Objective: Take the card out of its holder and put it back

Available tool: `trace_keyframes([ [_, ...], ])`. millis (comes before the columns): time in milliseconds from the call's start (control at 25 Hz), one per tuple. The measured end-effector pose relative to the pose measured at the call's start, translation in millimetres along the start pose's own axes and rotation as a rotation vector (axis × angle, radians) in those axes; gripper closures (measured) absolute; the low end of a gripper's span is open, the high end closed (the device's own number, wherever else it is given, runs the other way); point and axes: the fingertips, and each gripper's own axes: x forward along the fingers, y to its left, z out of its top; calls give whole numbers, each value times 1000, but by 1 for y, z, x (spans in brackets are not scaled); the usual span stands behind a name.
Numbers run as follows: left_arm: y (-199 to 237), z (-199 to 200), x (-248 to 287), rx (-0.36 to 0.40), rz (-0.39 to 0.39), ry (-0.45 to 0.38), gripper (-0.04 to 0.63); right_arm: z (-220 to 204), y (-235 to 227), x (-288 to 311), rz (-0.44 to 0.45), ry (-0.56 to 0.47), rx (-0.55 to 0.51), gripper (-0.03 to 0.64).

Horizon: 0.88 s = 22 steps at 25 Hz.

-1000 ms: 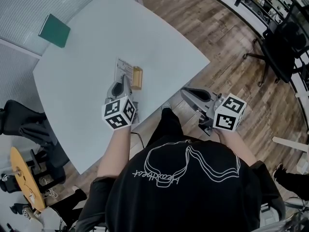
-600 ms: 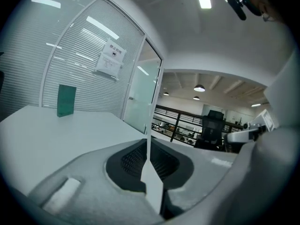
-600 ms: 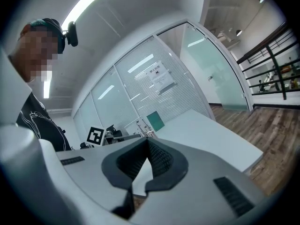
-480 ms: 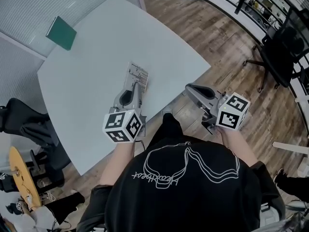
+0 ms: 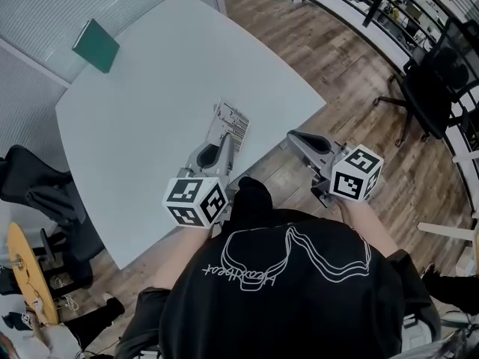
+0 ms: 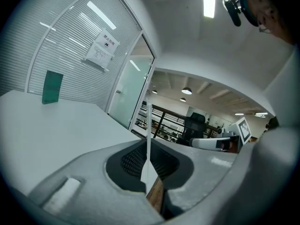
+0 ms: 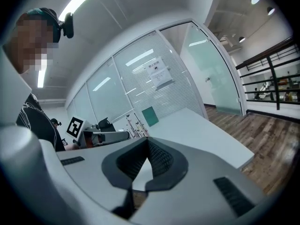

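Pinching the card [image 5: 233,123] in the left gripper [image 5: 224,143], above the table's [image 5: 150,88] near edge. Holding the right gripper [image 5: 293,137] pressed together on nothing. Probably lifted out; holder unseen. Next: finding its slot, aligning the card's edge.

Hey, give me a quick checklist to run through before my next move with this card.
1. Card held by left gripper: ok, jaws shut on its lower edge.
2. Card off the table: ok, raised above it.
3. Holder in sight: cannot tell, head view shows none on the table.
4. Right gripper free: ok, shut, empty, beyond the table's edge.
5. Green notebook out of the way: ok, far corner.
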Motion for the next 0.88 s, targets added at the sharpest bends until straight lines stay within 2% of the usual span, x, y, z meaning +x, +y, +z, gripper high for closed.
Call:
trace_keyframes([
  [360,-5,6,7,12,-36,24,571,6,-2,8,-19,2,-6,607],
  [880,8,8,6,14,-3,16,571,0,-7,14,-14,20,-9,607],
])
